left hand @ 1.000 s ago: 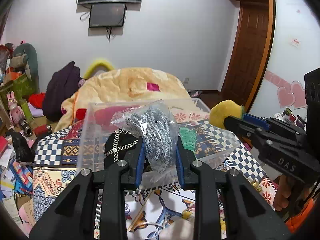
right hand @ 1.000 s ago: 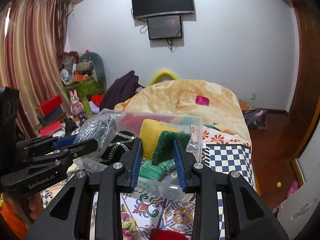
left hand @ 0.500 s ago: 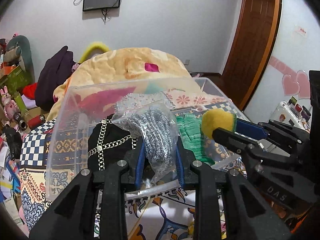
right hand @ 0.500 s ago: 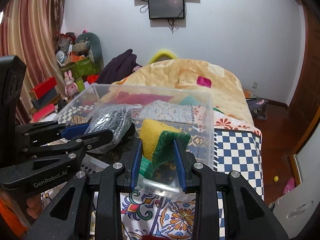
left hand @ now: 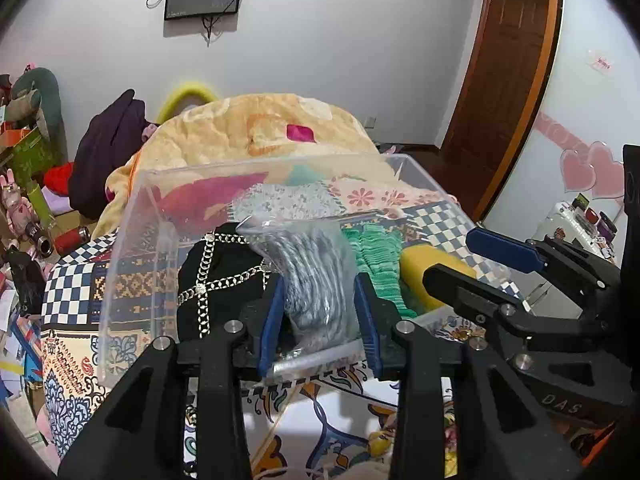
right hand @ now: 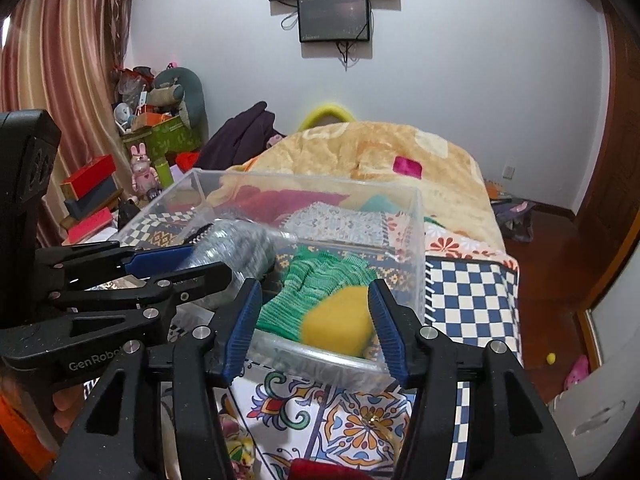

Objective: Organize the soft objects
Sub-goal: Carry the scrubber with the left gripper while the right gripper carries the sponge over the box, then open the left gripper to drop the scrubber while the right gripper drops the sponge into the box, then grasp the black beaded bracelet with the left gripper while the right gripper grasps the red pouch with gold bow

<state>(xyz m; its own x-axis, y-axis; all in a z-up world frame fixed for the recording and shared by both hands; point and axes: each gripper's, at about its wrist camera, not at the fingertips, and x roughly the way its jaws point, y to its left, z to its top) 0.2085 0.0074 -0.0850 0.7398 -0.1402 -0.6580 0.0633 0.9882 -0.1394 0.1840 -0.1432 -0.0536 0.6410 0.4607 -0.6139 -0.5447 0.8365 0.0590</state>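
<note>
One clear bin (right hand: 418, 240), one bagged scourer (left hand: 316, 276), one sponge (right hand: 336, 320), one green glove bundle (right hand: 320, 276).

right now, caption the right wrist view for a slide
Right gripper open above the yellow sponge lying in the clear bin.

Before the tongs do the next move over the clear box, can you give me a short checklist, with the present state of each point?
1. Left tongs grip the bagged steel scourer: ok, pads press both sides.
2. Bag is over the clear plastic box: ok, inside the rim.
3. Right tongs are open: ok, pads stand apart from the yellow sponge.
4. Sponge fully released and resting in the box: cannot tell, it looks blurred.
5. Room for the bag: ok, a gap shows between the black chain bag and the green gloves.
6. Tongs clear of each other: ok, no contact visible.
</note>
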